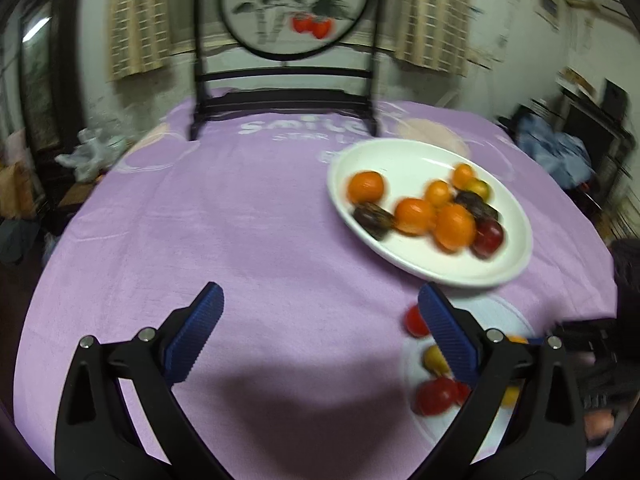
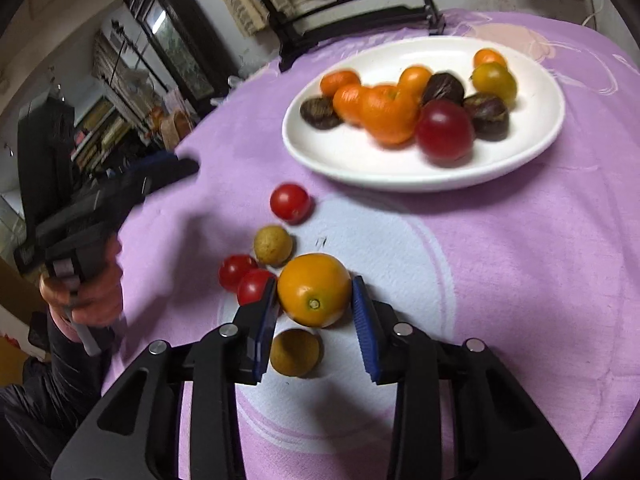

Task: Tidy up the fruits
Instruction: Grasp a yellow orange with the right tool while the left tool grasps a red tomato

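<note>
In the right wrist view an orange fruit (image 2: 314,290) rests on the purple cloth, and my right gripper (image 2: 315,283) is shut on it, a blue pad against each side. Around it lie three red cherry tomatoes (image 2: 290,203) (image 2: 234,270) (image 2: 254,286) and two small yellow-brown fruits (image 2: 273,245) (image 2: 295,353). Beyond them a white plate (image 2: 340,160) holds several oranges, dark chestnuts and a red fruit (image 2: 444,130). My left gripper (image 1: 319,290) hangs open over bare cloth, left of the loose fruits (image 1: 434,396), with nothing between its fingers. The same plate (image 1: 400,256) sits ahead of it to the right.
The round table is covered by a purple cloth (image 1: 240,220). A black-framed round screen (image 1: 294,8) stands at the far edge. A person's hand (image 2: 86,300) grips the left tool's handle at the table's left side. Clutter and furniture surround the table.
</note>
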A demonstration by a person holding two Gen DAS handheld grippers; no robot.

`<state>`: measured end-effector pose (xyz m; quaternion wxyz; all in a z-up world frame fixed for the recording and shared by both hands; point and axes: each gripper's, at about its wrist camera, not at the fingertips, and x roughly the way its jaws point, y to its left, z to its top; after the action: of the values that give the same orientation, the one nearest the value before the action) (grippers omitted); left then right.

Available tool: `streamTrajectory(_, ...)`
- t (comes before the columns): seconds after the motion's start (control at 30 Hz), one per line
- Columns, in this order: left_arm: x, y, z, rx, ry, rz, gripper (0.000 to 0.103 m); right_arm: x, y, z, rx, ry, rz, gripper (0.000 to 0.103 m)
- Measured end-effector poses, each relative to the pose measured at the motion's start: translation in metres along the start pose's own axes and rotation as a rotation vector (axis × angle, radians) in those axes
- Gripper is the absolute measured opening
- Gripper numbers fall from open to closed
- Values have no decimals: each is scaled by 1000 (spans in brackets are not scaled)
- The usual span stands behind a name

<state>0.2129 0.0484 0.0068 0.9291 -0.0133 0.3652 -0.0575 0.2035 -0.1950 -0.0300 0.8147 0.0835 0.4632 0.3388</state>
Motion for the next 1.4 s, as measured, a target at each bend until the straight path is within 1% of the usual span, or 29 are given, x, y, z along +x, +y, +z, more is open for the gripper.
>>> streamTrajectory(0.03,-2,-3,-2,28,13,-53,99,-4,-1,0,6,-10,7,37)
streamTrajectory(0.07,-4,-6,-5,55,18,-89,98,-7,-2,1,13,-20,15,37)
streamTrajectory(0.13,-9,-13,-11,114,19,-136,91,-13,-3,1,25,-34,28,37)
streamTrajectory(0.2,-13,-20,-21,180,36,-202,77,-15,-2,1,29,-35,37,37)
streamTrajectory(0.27,-14,-25,-31,240,60,-256,70,-15,0,1,28,-34,43,37)
streamTrajectory(0.3,-15,-30,-39,291,69,-262,64,-15,1,1,24,-33,41,37)
streamTrajectory(0.37,-13,-39,-52,368,89,-260,60,-13,2,1,25,-31,41,37)
streamTrajectory(0.4,-11,-42,-56,387,100,-258,56,-12,2,2,27,-30,41,37)
streamTrajectory(0.43,-8,-44,-59,401,111,-256,54,-12,2,2,29,-29,38,37)
streamTrajectory(0.5,-1,-50,-61,421,132,-255,44,-13,1,2,33,-32,36,37)
streamTrajectory(0.6,6,-55,-64,443,152,-257,36,-13,1,1,34,-31,37,37)
streamTrajectory(0.93,14,-63,-62,447,161,-266,35,-13,0,0,35,-27,31,37)
streamTrajectory(0.97,15,-64,-62,449,163,-265,34,-13,0,0,35,-26,29,37)
streamTrajectory(1.0,18,-65,-62,447,170,-267,31,-13,0,0,34,-25,27,37)
streamTrajectory(1.03,21,-66,-62,445,180,-264,29,-13,0,0,34,-25,27,37)
streamTrajectory(1.1,22,-66,-62,440,183,-261,28,-13,1,0,32,-26,25,37)
streamTrajectory(1.3,19,-63,-63,430,175,-262,27,-18,0,-1,25,-36,23,37)
streamTrajectory(1.4,8,-60,-63,407,150,-267,27,-23,2,-4,22,-50,41,37)
